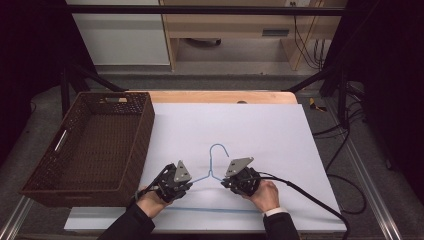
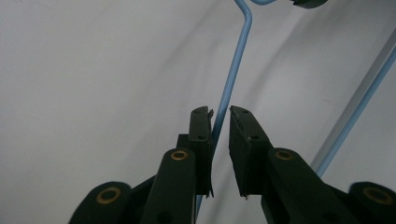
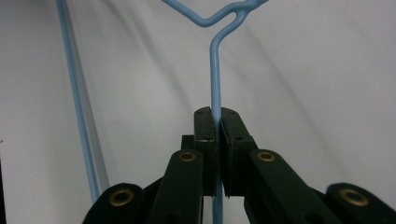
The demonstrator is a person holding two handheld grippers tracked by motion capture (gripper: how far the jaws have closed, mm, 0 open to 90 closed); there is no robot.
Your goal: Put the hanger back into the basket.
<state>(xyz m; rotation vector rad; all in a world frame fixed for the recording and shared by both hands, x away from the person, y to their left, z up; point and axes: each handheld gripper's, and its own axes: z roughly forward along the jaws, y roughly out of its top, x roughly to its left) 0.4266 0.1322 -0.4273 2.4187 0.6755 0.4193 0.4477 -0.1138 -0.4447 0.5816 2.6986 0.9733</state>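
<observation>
Right tool (image 3: 217, 122) clamped on hanger (image 3: 215, 70)

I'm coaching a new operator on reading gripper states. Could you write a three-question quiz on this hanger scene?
1. True or false: the right gripper is clamped on the hanger.
2. The left gripper has its jaws: A) apart with the wire between them, B) shut on the basket, C) shut on a cable.
3. Fill in: the basket stands at the table's ___ side, seen from the high view.

Key: 1 true; 2 A; 3 left.
</observation>
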